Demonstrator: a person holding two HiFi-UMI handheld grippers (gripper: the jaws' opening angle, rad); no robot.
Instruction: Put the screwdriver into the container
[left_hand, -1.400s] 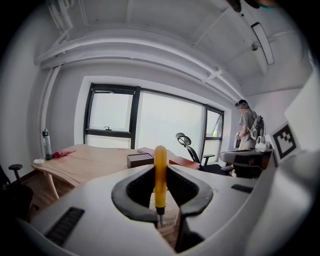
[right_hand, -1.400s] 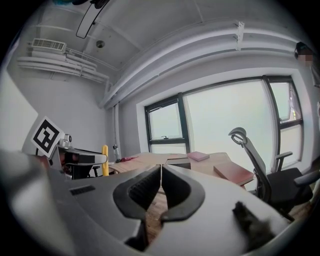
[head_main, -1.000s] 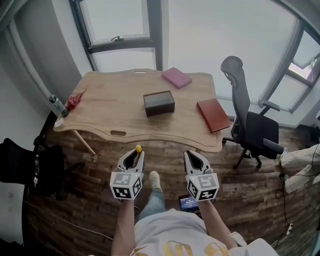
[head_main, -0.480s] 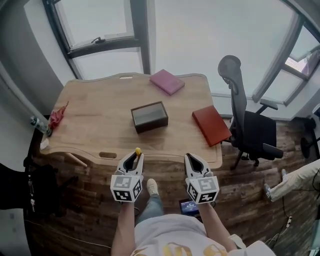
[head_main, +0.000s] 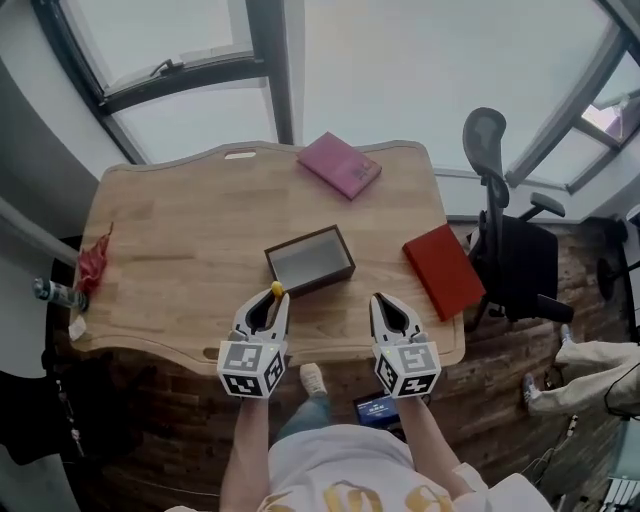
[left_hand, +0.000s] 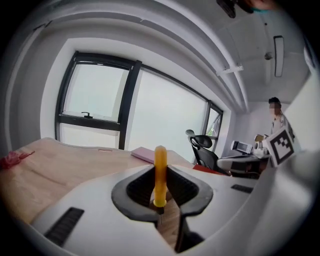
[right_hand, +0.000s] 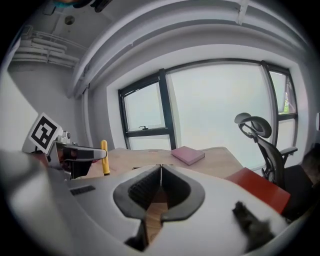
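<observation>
A yellow-handled screwdriver (head_main: 276, 291) stands upright between the pads of my left gripper (head_main: 268, 304), which is shut on it; the handle (left_hand: 160, 172) rises above the jaws in the left gripper view. The dark open container (head_main: 309, 260) sits on the wooden table (head_main: 180, 250), just beyond and slightly right of the screwdriver tip. My right gripper (head_main: 387, 306) hovers over the table's front edge with its jaws shut and nothing between them (right_hand: 160, 167). The screwdriver (right_hand: 104, 157) also shows at left in the right gripper view.
A pink book (head_main: 340, 165) lies at the table's far edge and a red book (head_main: 444, 270) at its right edge. A black office chair (head_main: 510, 240) stands to the right. A red item (head_main: 92, 262) and a bottle (head_main: 55, 294) sit at the left end.
The view has closed in on the table. Both grippers now hang over its front edge, and the screwdriver tip is close to the container.
</observation>
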